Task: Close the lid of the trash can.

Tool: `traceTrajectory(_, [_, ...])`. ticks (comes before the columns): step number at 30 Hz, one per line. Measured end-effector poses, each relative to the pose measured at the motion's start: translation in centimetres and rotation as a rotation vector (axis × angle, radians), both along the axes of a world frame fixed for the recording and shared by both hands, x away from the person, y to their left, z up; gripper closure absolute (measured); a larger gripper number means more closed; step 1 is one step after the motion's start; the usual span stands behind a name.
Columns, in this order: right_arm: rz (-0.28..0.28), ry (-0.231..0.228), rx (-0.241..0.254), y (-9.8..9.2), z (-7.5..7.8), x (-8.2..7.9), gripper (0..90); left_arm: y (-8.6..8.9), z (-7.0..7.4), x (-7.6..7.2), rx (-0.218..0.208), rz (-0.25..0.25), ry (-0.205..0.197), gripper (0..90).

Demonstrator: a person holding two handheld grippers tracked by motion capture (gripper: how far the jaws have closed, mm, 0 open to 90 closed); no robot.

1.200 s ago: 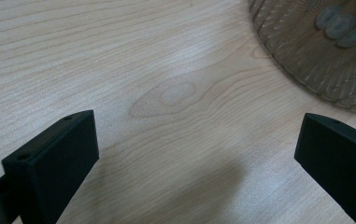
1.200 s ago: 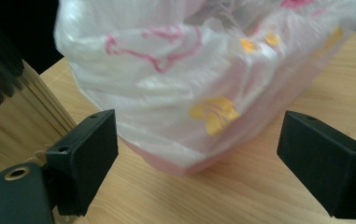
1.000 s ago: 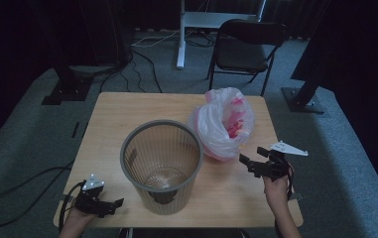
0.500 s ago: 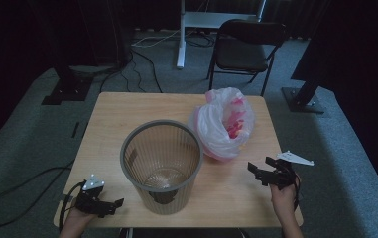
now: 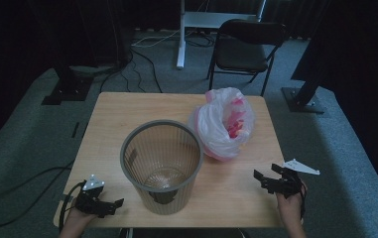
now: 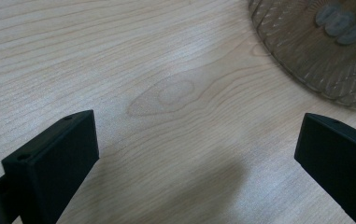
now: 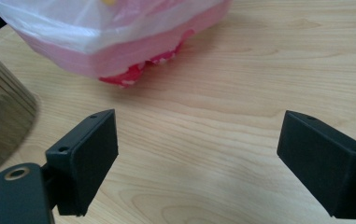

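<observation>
Looking down from the high view: wooden table point(image 5: 127, 114) with a grey ribbed wastebasket point(image 5: 161, 166) standing upright near the front middle, and a white plastic bag point(image 5: 222, 124) with pink and red stuff inside sitting just behind and to its right, touching or near enough the basket rim, hard to call. Left gripper point(image 5: 108, 206) parked low at the front left corner of the table, well to the left of the basket's base, jaws spread wide with nothing but bare wood grain between them in the left gripper view, basket's ribbed wall point(image 6: 316, 51) off in the top right corner there. Right gripper point(image 5: 268, 179) near the front right edge, also spread wide and holding nothing, aimed roughly toward the bag; in the right gripper view the bag point(image 7: 115, 32) lies ahead and a bit left, apart from the jaws, basket side point(image 7: 0, 121) at far left. Black folding chair point(image 5: 246, 47) behind the table on grey carpet.
</observation>
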State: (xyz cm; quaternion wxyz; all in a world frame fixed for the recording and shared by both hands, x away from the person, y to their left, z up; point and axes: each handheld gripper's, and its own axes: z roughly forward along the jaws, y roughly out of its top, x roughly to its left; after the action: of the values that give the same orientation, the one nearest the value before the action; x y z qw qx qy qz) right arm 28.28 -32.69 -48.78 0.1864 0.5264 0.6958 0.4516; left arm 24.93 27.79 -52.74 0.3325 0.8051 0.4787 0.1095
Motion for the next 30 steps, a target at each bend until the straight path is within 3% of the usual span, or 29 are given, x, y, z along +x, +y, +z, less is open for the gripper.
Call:
traceTrajectory(17, [-0.026,-0.075,-0.022,-2.5,-2.9,-2.7,11.6,0.0,0.0,0.0,0.001,-0.006,0.001,0.0])
traceTrajectory(24, [-0.018,-0.081,-0.021,-3.7,-3.8,-3.6,11.6,0.0,0.0,-0.1,0.003,-0.005,0.004,0.0])
traceTrajectory(30, [-0.033,-0.086,-0.054,-4.4,-4.8,-4.3,11.6,0.0,0.0,-0.1,0.004,-0.004,0.004,0.0])
